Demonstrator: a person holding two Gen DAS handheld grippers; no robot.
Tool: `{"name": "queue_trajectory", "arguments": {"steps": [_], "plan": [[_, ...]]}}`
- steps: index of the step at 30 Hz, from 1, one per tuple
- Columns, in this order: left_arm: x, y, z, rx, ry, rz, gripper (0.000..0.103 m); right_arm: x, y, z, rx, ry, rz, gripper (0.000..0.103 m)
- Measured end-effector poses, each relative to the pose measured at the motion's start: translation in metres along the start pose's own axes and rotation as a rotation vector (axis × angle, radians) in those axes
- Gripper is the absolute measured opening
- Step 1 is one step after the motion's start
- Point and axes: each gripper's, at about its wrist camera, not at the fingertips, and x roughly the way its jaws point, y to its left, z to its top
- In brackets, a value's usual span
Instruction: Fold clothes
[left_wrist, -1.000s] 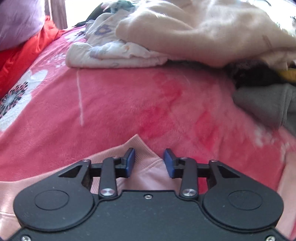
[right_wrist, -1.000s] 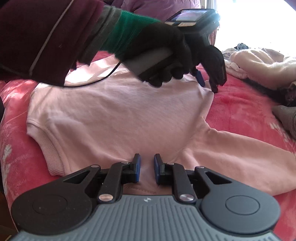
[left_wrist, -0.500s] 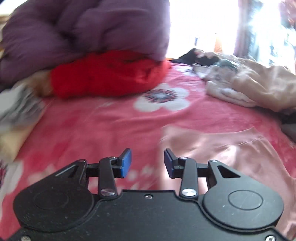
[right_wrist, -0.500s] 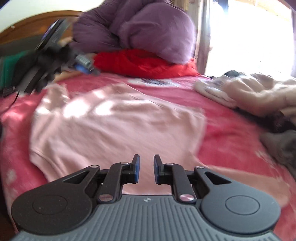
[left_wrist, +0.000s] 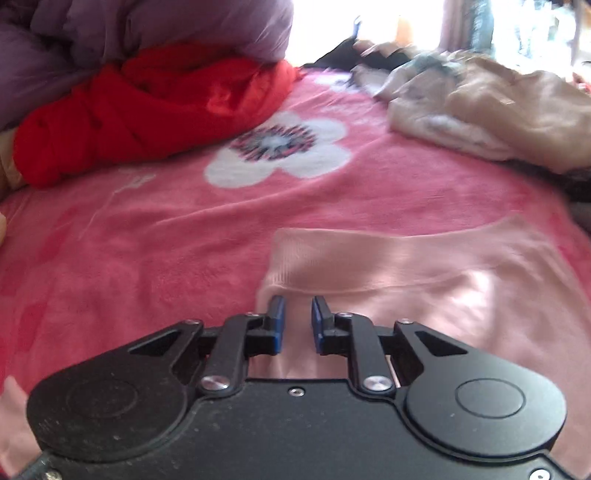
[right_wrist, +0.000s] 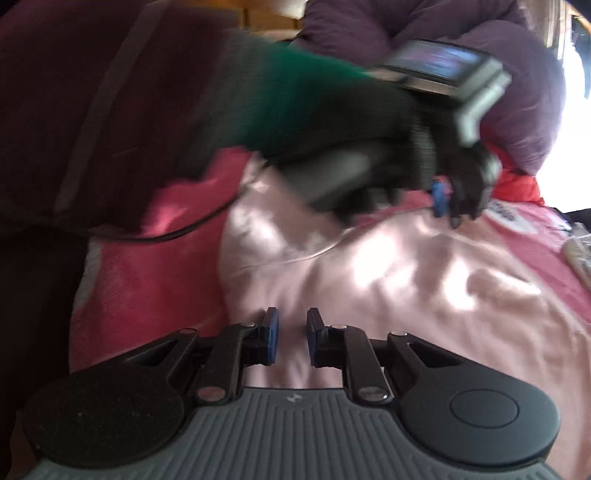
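Pink sweatshirt (left_wrist: 424, 280) lies flat on the bed's pink blanket (left_wrist: 155, 236). Soft, light, limp knit, so it will likely sag and drag; best hold looks like the ribbed hem corner. My left gripper (left_wrist: 297, 322) is closing over that corner, pads not yet pinching. Right gripper (right_wrist: 292, 338) is narrow, with nothing gripped.

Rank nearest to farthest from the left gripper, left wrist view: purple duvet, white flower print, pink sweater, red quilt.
From the left gripper:
1. Pale pink knit sweater, under the fingertips.
2. White flower print, centre.
3. Red quilt, upper left.
4. Purple duvet, behind it.
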Motion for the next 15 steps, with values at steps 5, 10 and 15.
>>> {"name": "queue_trajectory", "arguments": {"steps": [5,10,15], "plan": [[0.022,0.029,0.033,-0.142,0.113,-0.127,0.004,0.001,0.029,-0.012,-0.115,0.002,-0.056,0.02],[-0.02,0.026,0.046,-0.113,0.029,-0.153,0.007,-0.011,0.031,0.003,-0.127,0.001,-0.056,0.018],[0.026,0.003,0.038,0.027,0.138,-0.049,0.009,-0.008,0.033,0.032,-0.085,-0.077,-0.098,0.037]]}}
